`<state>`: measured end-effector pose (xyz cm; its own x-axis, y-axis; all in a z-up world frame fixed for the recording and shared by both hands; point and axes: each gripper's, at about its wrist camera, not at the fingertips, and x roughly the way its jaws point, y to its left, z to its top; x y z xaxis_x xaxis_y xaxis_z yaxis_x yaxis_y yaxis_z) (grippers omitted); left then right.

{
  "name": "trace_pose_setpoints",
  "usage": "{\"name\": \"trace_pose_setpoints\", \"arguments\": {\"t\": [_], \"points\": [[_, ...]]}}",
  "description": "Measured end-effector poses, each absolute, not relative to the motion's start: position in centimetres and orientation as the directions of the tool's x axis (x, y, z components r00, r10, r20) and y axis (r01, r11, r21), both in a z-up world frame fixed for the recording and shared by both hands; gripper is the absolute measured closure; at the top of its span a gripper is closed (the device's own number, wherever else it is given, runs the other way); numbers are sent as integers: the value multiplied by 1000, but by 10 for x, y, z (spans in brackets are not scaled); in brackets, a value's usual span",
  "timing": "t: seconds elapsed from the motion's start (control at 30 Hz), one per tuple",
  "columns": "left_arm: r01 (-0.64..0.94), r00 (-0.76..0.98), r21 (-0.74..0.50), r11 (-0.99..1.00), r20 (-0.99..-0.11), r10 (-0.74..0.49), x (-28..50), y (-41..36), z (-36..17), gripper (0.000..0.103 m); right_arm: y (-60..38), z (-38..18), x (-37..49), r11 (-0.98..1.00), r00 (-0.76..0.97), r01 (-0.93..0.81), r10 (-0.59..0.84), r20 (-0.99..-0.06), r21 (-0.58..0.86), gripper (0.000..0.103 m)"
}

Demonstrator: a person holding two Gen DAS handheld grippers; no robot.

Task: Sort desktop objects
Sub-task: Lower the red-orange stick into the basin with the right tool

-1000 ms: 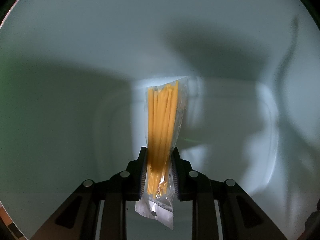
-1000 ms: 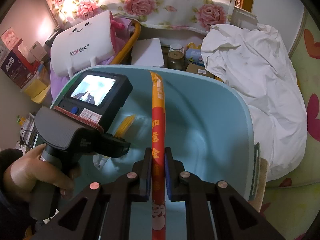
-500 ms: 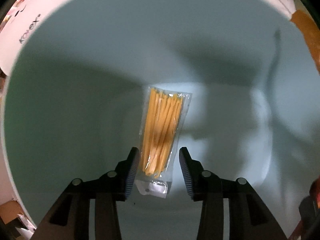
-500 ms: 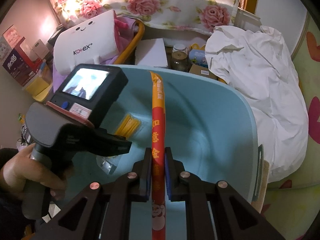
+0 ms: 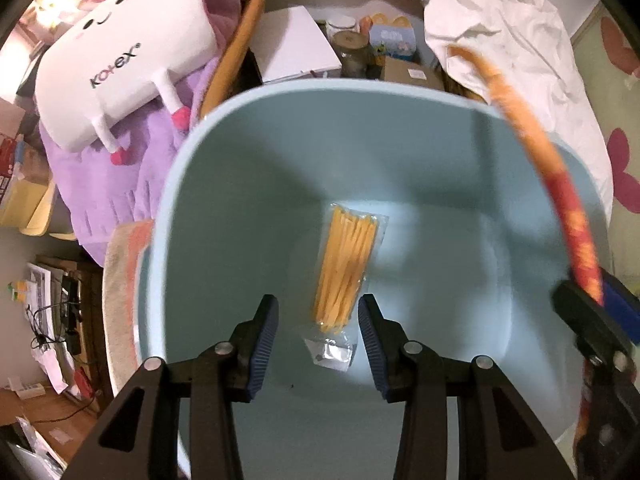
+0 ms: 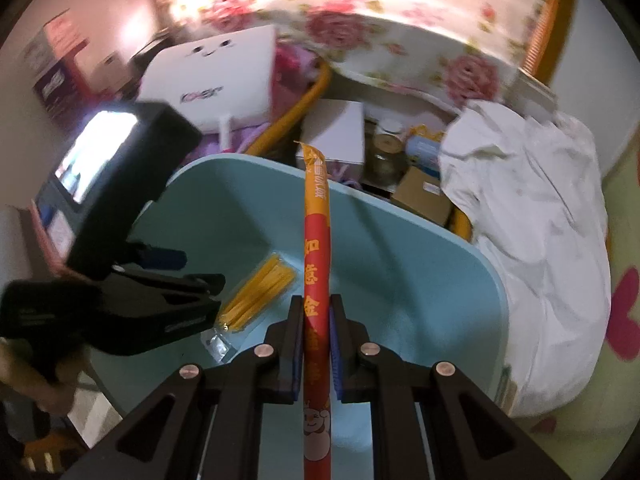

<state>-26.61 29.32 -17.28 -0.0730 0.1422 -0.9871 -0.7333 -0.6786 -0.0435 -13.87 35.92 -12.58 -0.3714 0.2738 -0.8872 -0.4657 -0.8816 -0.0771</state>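
A clear packet of yellow sticks (image 5: 347, 267) lies flat on the floor of the light blue tub (image 5: 192, 184), also seen as the packet (image 6: 256, 294) in the right wrist view. My left gripper (image 5: 318, 330) hangs open above the tub, its fingers either side of the packet from above and holding nothing. My right gripper (image 6: 316, 344) is shut on a long red and orange stick packet (image 6: 317, 248), which stands upright over the tub (image 6: 400, 240). That red packet (image 5: 560, 184) curves along the right edge of the left wrist view.
A white Kotex pillow (image 5: 124, 52) rests on purple cloth left of the tub. A white box (image 5: 294, 46), jars (image 5: 352, 52) and cartons stand behind it. White bedding (image 5: 516, 64) is piled at the right. A hand (image 6: 36, 376) grips the left tool.
My left gripper opened and let go of the yellow stick packet, which now lies on the tub floor, then rose out of the tub. The right gripper stayed shut on the red packet.
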Motion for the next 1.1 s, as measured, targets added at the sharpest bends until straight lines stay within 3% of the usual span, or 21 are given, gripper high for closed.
{"name": "trace_pose_setpoints", "arguments": {"t": [0.67, 1.1], "points": [[-718, -107, -67, -693, -973, 205, -257, 243, -158, 58, 358, -190, -187, -971, -273, -236, 106, -956, -41, 91], [-714, -117, -69, -696, -969, 216, -258, 230, -151, 58, 363, -242, -194, -979, -148, -197, 78, -986, -48, 92]]}}
